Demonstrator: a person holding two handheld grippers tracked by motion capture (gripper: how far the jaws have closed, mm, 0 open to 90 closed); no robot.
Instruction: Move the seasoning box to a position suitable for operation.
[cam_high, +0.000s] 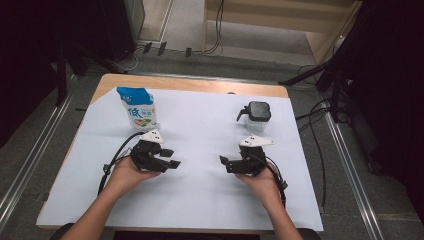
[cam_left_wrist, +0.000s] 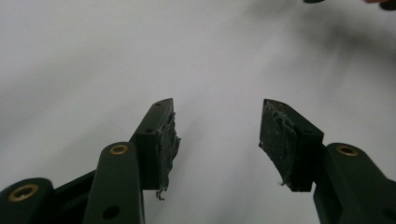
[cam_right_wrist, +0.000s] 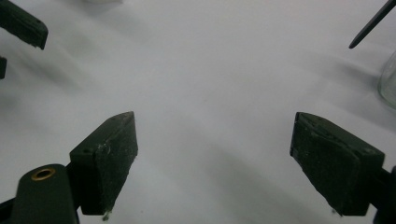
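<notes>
Both the left gripper (cam_high: 172, 158) and the right gripper (cam_high: 223, 163) are held mid-table, jaws spread and empty. The pouch (cam_high: 138, 108) stands toward the far left corner, the lidded jar (cam_high: 256, 116) toward the far right; a careless reach could topple either one.

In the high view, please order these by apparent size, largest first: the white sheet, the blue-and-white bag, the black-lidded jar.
1. white sheet, by far the largest.
2. blue-and-white bag.
3. black-lidded jar, somewhat smaller than the bag.
</notes>
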